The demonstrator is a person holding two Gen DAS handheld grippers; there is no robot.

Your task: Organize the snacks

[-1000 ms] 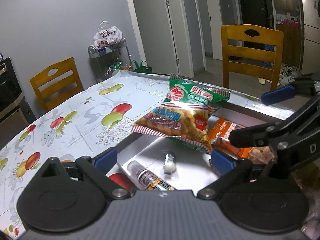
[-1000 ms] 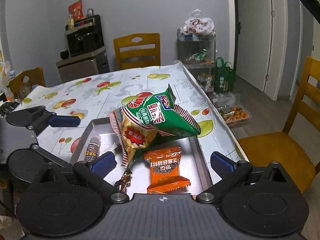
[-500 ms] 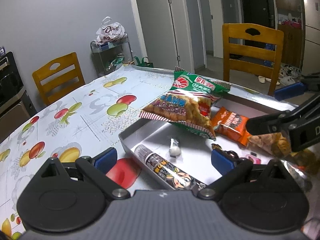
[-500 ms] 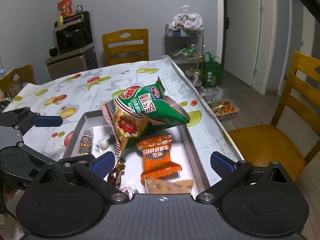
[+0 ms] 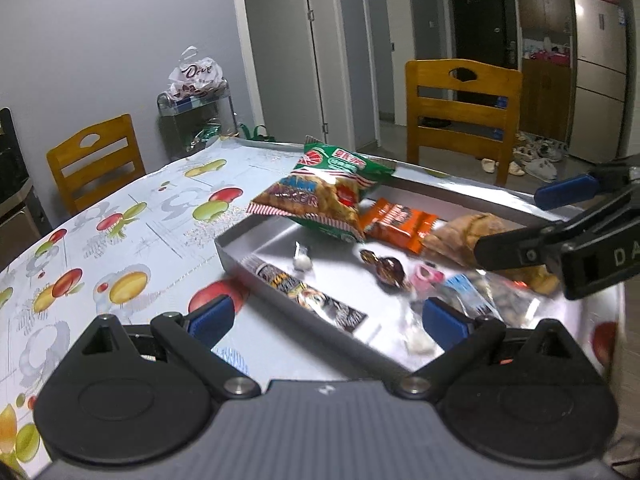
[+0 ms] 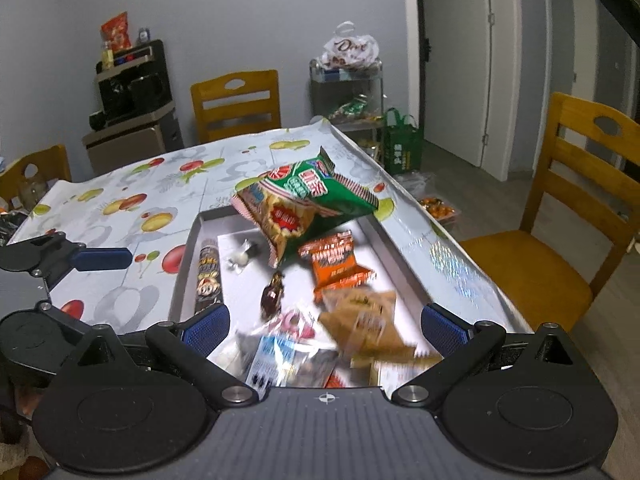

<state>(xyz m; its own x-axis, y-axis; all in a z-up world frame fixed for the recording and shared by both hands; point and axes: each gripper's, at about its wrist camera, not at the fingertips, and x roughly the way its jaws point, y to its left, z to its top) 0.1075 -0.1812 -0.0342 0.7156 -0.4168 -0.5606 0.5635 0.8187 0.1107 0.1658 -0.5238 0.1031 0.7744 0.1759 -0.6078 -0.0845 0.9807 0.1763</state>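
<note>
Fridge (image 5: 598,76) in left view only, coffee machine (image 6: 134,80) in right, both claws wide, tray (image 6: 404,258) snacks blurry

We see a brushed matt metal tray (image 6: 404,256), glossy crinkled plastic green snack bag (image 6: 320,196), shiny foil orange packet (image 6: 336,260), a slick printed tablecloth (image 5: 132,236), varnished wooden chairs (image 5: 464,100), our grippers' matt black plastic with blue textured pads (image 6: 206,328).

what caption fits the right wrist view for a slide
Open right gripper above a metal tray of snacks, green chip bag at its far end.
</note>
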